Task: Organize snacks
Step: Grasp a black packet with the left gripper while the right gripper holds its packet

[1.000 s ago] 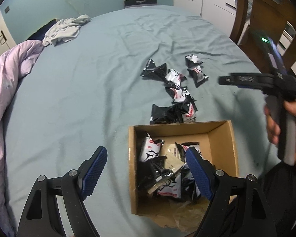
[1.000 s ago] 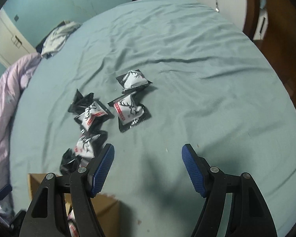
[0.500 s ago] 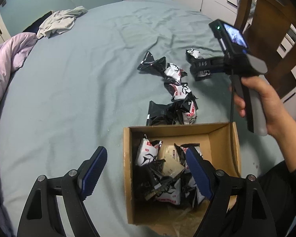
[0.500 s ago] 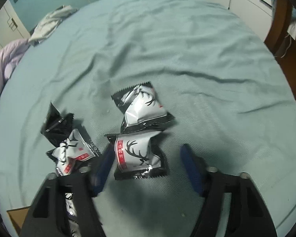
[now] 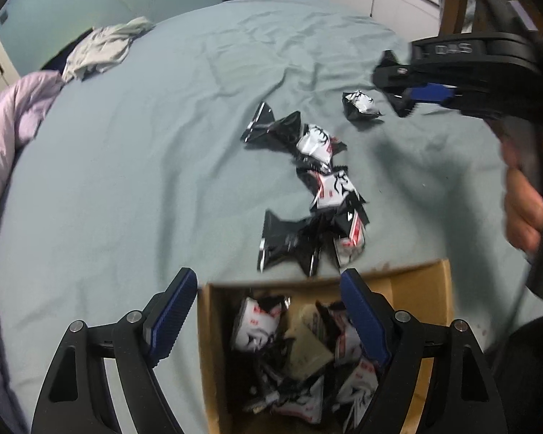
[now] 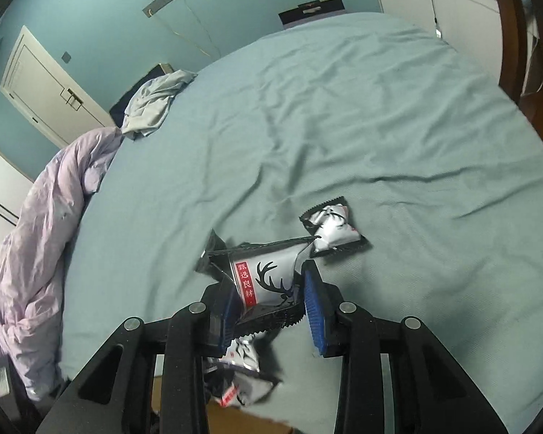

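Right wrist view: our right gripper clamped on snack packet, lifted off teal bedsheet; one packet lies beyond. Left gripper jaws apart, holding nothing, over cardboard box partly filled. Next we judge: carry packet over box, release. Loose packets remain on bed; lilac duvet at bedside

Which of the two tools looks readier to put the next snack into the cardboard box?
The right hand-held gripper: it is shut on a silver-and-black deer-print snack packet, lifted off the teal bedsheet. The left hand-held gripper is open and empty above the brown cardboard box.
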Demonstrator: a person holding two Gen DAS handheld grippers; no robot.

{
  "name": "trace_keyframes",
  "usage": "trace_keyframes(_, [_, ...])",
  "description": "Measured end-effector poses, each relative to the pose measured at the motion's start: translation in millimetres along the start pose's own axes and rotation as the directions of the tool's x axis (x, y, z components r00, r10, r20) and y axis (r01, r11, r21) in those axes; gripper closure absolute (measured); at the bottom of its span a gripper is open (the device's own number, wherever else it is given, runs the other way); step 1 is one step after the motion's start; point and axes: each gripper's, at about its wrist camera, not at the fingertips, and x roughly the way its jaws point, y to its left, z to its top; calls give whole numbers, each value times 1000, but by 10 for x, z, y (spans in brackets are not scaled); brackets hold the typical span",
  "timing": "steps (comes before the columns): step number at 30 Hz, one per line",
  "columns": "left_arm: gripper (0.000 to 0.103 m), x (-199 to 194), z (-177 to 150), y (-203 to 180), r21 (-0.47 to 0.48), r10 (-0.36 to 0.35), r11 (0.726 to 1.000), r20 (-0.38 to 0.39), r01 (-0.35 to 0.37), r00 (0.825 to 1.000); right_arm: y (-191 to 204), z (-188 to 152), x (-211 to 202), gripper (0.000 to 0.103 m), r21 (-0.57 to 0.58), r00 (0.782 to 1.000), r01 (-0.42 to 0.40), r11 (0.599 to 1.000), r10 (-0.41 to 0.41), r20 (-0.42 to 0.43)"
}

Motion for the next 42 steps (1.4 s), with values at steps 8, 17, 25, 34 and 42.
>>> trace_keyframes(8, [22, 250, 484, -167, 25, -38, 999, 9, 37, 999, -76, -97, -318, 71, -16, 994, 102, 995, -101, 38])
trace_keyframes(17, [31, 816, 543, -522, 118, -89, 986, -221, 117, 971, -46, -101, -269, 71, -8, 994, 106, 994, -106, 11])
trace_keyframes(25, [87, 682, 505, -477, 63, -157, 984, -115, 165, 981, -49, -113, -208, 71, -28, 990, 138, 990, -138, 5])
trace_keyframes(34, [87, -156, 538, -172, -32, -204, 978, 93, 208, 974, -214, -414, -716, 71, 18, 994, 83, 996, -85, 71])
trace_keyframes(42, [87, -813, 73, -115, 40, -221, 975, 115, 217, 969, -250, -1100, -1298, 71, -7, 991, 14, 1000, -13, 137])
